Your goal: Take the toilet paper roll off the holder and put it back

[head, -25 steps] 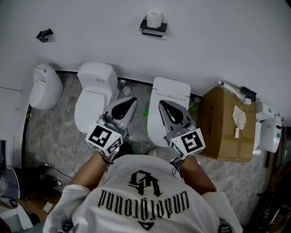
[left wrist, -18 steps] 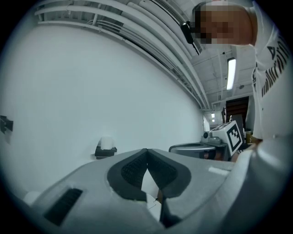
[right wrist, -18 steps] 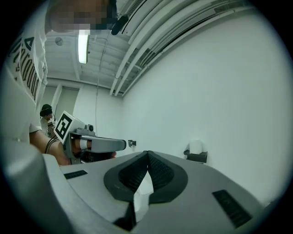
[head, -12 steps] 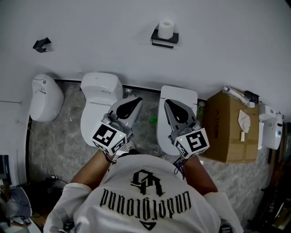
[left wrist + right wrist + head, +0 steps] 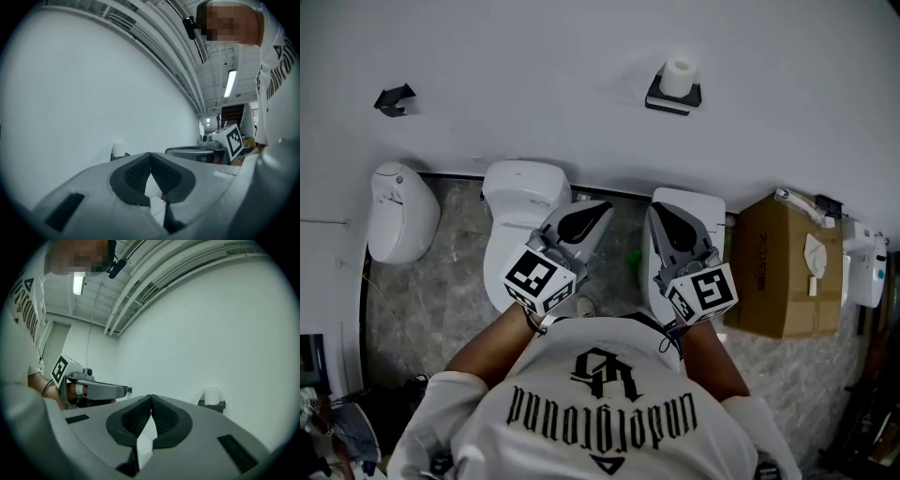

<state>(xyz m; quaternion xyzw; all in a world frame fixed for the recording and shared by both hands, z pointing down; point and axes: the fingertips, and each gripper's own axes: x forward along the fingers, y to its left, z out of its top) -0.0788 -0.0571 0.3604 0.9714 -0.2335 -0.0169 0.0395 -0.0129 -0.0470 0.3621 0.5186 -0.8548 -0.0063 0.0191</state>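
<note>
**A:** What are the fingers doing?

**B:** On the grey left gripper (image 5: pixel 150 155) the dark ribbed pads are pressed together at their tips with nothing between them. The grey right gripper (image 5: pixel 150 397) is the same, closed and empty. Both are held level, side by side in front of the person's chest.

**A:** And the roll?

**B:** The white toilet paper roll (image 5: pixel 679 76) stands on end on the small black wall-mounted holder (image 5: pixel 672 99), fixed to the plain white wall (image 5: pixel 516 84). It is well apart from both grippers and nothing touches it. In the head view it lies beyond the right gripper's tips and a little to their right. In the right gripper view it sits right of where the jaws point, and in the left gripper view left of it, so the roll falls between the two lines of aim.

**A:** Which step is this, then?

**B:** I'd judge it the reach toward the holder. The roll has not been lifted.

**A:** What does the next move need?

**B:** Probably the right gripper, as the nearer one. It would have to spread its jaws wide enough for the roll, swing right to square up, and close gently, since soft paper crushes. Two white ceramic toilets (image 5: pixel 521 184) and a brown cardboard box (image 5: pixel 776 274) stand below along the wall, so the person must reach over them.
</note>
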